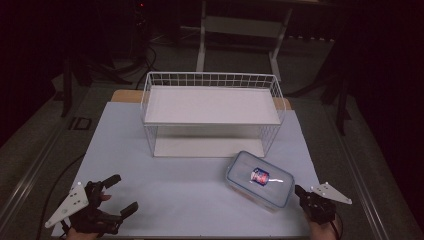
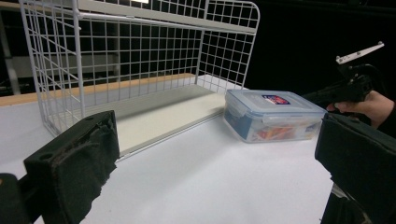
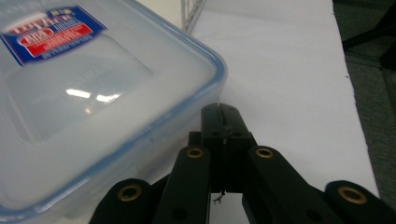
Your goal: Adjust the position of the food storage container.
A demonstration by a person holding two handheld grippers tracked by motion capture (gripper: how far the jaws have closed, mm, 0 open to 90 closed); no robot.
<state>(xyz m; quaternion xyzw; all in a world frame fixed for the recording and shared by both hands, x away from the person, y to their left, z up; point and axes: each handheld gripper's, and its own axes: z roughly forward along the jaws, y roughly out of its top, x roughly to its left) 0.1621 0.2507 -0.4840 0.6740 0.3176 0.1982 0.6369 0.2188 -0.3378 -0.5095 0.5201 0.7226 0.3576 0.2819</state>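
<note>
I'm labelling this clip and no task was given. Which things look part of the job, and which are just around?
Likely in the job:
lidded plastic container, next to the shut right gripper
white wire shelf rack, empty
left gripper, open

Just around:
table frame behind
floor cables

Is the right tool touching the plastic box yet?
Cannot tell. In the right gripper view the right tool, jaws shut, sits right at the plastic box rim, but neither contact nor a gap shows plainly.

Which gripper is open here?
The left gripper, at the table's near-left corner: its jaws stand wide apart. The right gripper, beside the lidded container, has its jaws together.
</note>
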